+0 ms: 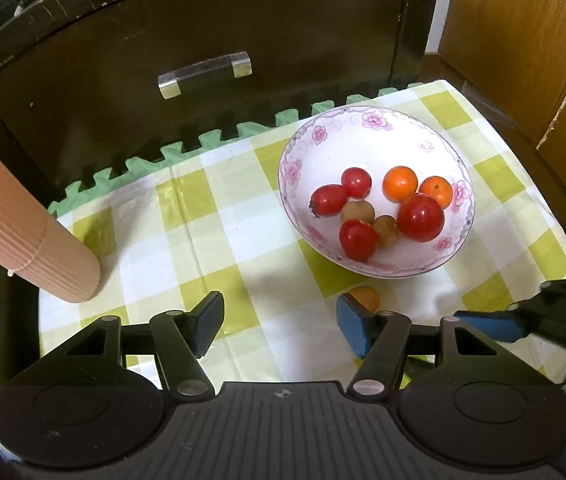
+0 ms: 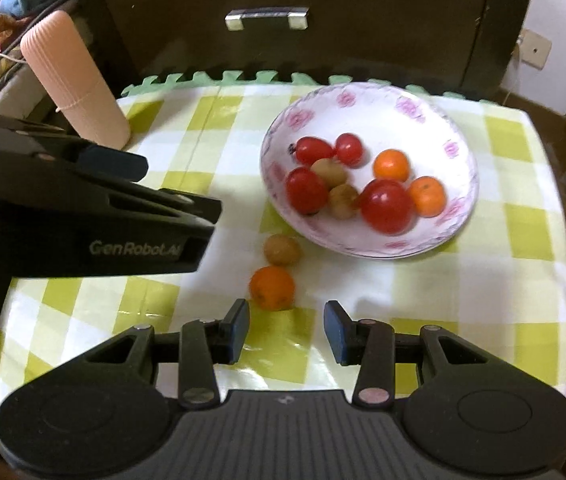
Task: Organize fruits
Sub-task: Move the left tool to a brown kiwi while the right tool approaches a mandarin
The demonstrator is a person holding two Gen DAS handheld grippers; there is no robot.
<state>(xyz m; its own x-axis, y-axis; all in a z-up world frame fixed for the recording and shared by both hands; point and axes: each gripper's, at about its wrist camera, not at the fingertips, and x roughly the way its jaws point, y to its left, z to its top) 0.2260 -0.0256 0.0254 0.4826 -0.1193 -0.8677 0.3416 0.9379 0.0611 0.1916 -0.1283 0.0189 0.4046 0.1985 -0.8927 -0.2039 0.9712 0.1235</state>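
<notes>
Far left we see a ribbed pink roll (image 2: 73,80) w/ a thread round it, leaning on the left edge of the worktop (image 2: 523,160), which wears a green-and-white check cloth over a green foam mat (image 1: 143,160). Behind: dark cabinet w/ a metal handle (image 2: 267,19).

Next, the left tongs (image 1: 279,328) hover low over the cloth, jaws wide apart, nothing between them. In the right wrist view we see them from the side at left, body marked GenRobot.AI. Just past their right pad, in the left wrist view, a small orange-brown fruit peeks out, partly hidden; can't tell which of the loose two it is.

Centre: two loose fruits lie on the cloth near the bowl's front-left rim: a brownish round fruit (image 2: 282,249) and, touching or almost touching it, an orange (image 2: 272,287) nearer us. The right tongs (image 2: 287,330) sit right in front of the orange, jaws open to a middling gap, empty, orange slightly left of their centre line.

Right of centre: white bowl w/ pink flowers (image 1: 363,120), holding 4 red tomatoes, 2 oranges, 2 brownish fruits, clustered toward its near side. Largest tomato (image 1: 420,217) touches an orange (image 1: 437,190).
</notes>
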